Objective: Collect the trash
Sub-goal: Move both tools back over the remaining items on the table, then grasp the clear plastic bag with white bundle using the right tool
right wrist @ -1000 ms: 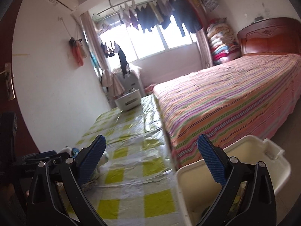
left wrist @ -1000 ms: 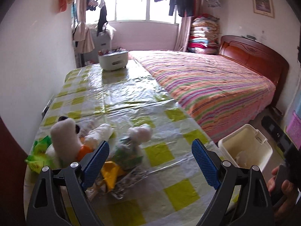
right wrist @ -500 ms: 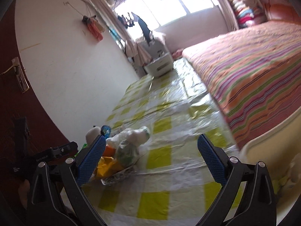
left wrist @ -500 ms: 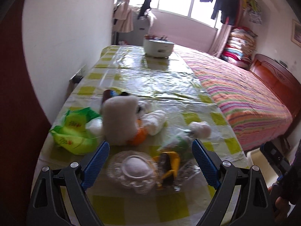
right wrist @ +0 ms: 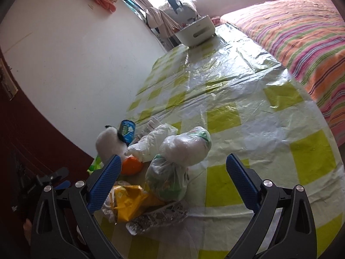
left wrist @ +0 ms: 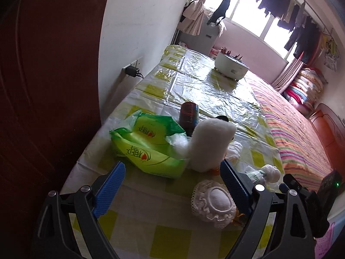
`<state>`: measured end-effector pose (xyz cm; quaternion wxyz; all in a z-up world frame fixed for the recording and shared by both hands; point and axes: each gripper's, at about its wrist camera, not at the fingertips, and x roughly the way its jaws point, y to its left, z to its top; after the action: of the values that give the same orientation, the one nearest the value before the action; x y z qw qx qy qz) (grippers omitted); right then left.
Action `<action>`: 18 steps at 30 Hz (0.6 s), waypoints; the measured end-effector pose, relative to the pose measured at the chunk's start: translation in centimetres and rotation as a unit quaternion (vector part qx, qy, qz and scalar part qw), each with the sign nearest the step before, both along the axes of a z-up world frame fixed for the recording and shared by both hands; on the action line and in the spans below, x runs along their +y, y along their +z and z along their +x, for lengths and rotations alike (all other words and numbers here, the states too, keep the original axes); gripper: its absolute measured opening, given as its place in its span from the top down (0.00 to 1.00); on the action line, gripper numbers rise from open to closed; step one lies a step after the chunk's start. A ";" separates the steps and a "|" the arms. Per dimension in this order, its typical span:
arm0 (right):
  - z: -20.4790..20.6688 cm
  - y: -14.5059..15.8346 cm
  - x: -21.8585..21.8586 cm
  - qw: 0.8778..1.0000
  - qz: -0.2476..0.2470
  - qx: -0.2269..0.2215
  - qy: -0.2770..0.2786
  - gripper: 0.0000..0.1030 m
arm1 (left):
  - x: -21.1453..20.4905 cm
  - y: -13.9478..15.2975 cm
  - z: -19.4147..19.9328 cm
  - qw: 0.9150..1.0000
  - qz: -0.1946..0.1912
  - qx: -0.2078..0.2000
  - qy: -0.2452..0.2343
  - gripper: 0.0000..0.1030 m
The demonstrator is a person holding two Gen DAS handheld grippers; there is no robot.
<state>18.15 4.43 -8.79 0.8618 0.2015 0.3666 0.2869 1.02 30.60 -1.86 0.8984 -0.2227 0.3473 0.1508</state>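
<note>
A heap of trash lies on the green-checked table [right wrist: 248,99]. In the left wrist view I see a green tissue pack [left wrist: 148,146], a white fluffy roll [left wrist: 208,146], a dark can [left wrist: 188,113] and a white lacy foam cup [left wrist: 212,205]. My left gripper [left wrist: 172,185] is open just in front of the pack and the roll. In the right wrist view I see tied clear plastic bags [right wrist: 183,144], a yellow wrapper [right wrist: 131,200], an orange piece [right wrist: 130,166] and a blue can [right wrist: 127,130]. My right gripper [right wrist: 172,181] is open over the bags.
A white pot [left wrist: 230,67] stands at the table's far end. A striped bed [right wrist: 301,34] runs along the table's right side. A white wall with a plugged socket [left wrist: 132,70] and a dark door [left wrist: 43,86] are on the left.
Both grippers have swung left and down toward the trash heap. The white bin by the bed has left both views. Both stay open.
</note>
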 end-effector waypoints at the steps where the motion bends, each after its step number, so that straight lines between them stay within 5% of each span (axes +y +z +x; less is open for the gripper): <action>1: 0.4 -0.3 0.1 1.000 0.001 0.009 0.000 0.07 | 0.1 -0.1 0.0 1.000 0.000 0.001 0.001 0.16; 5: 1.8 -1.7 1.3 0.999 -0.005 0.040 0.001 0.08 | 0.6 -0.4 0.0 1.000 -0.005 0.003 0.007 0.16; 7: 2.2 -1.9 2.0 0.999 -0.013 0.044 0.005 0.17 | 0.6 -0.5 0.1 1.000 -0.005 0.005 0.007 0.16; 12: 2.9 -2.6 3.2 0.998 -0.023 0.058 0.011 0.23 | 0.4 -0.8 0.3 1.000 -0.004 0.011 0.003 0.16; 18: 3.6 -2.9 3.6 0.998 -0.014 0.061 0.023 0.48 | 0.5 -1.0 0.2 1.000 0.000 0.014 0.002 0.16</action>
<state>21.75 8.02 -11.68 0.8339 0.1980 0.4266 0.2889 1.27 31.06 -2.85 0.8930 -0.2209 0.3597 0.1560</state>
